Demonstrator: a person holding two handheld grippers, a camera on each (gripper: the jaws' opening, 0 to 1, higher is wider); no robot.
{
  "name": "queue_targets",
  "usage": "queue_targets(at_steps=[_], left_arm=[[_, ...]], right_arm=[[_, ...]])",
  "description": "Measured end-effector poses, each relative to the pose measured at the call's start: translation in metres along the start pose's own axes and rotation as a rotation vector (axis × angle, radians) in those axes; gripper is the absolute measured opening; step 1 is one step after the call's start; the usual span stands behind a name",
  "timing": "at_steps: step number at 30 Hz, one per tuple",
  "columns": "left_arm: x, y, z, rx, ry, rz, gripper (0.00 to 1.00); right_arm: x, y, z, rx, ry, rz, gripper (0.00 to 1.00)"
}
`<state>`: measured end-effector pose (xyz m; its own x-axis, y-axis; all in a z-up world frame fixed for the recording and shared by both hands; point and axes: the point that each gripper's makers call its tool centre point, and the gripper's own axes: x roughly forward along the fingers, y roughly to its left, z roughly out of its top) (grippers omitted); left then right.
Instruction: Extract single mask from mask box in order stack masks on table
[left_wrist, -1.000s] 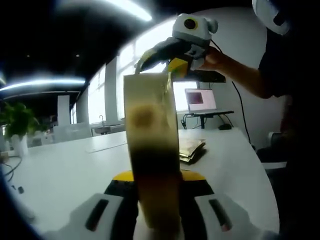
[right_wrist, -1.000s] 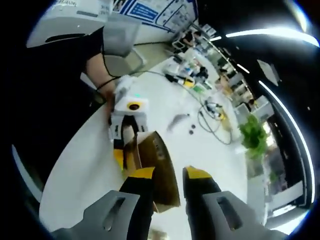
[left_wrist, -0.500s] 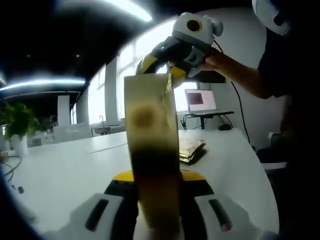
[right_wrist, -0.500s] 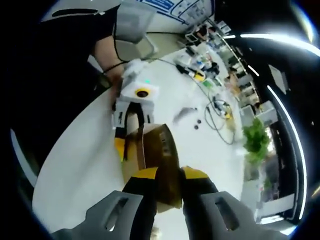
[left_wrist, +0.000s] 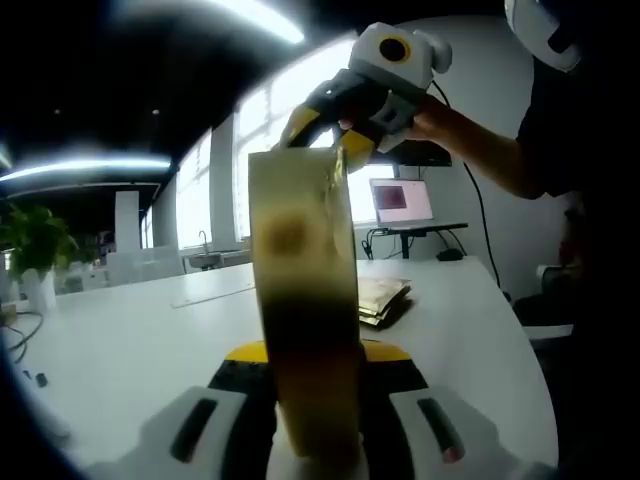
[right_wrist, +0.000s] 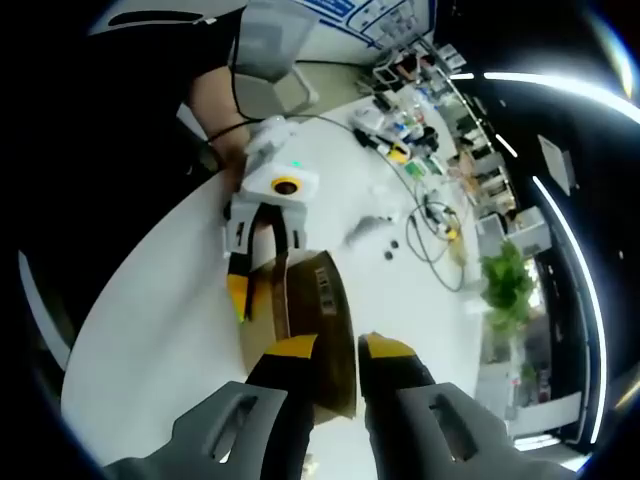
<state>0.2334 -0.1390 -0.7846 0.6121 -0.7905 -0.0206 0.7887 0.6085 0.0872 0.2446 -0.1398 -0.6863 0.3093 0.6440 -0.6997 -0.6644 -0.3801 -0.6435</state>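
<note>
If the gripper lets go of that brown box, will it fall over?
Probably yes. The mask box stands tall and narrow, clamped by the left gripper, so it looks tippy. It seems thin cardboard, likely light and a bit squashy. The right gripper pushing at its top could easily tilt it.

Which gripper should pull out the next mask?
Probably the right gripper. It hangs just above the open top of the mask box with its jaws slightly apart. The left gripper is clamped on the box, keeping it upright on the table.
</note>
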Motion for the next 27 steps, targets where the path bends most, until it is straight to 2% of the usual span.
queue_targets(at_steps=[8, 15, 20, 23, 27], left_arm=[[0.000, 0.001, -0.001, 0.000, 0.000, 0.000, 0.32], [-0.001, 0.001, -0.001, -0.002, -0.001, 0.000, 0.33], [-0.001, 0.001, -0.001, -0.001, -0.001, -0.001, 0.32], [-0.001, 0.000, 0.000, 0.000, -0.001, -0.001, 0.32], [-0.001, 0.001, 0.000, 0.002, -0.002, -0.003, 0.32]], right_arm=[[0.002, 0.002, 0.000, -0.017, 0.009, 0.005, 0.13], [0.006, 0.005, 0.000, -0.007, 0.026, 0.050, 0.12], [0.006, 0.011, 0.000, 0.007, 0.059, 0.107, 0.10], [0.010, 0.014, -0.007, -0.050, 0.120, 0.120, 0.07], [0.017, 0.015, -0.004, -0.055, 0.117, 0.134, 0.04]])
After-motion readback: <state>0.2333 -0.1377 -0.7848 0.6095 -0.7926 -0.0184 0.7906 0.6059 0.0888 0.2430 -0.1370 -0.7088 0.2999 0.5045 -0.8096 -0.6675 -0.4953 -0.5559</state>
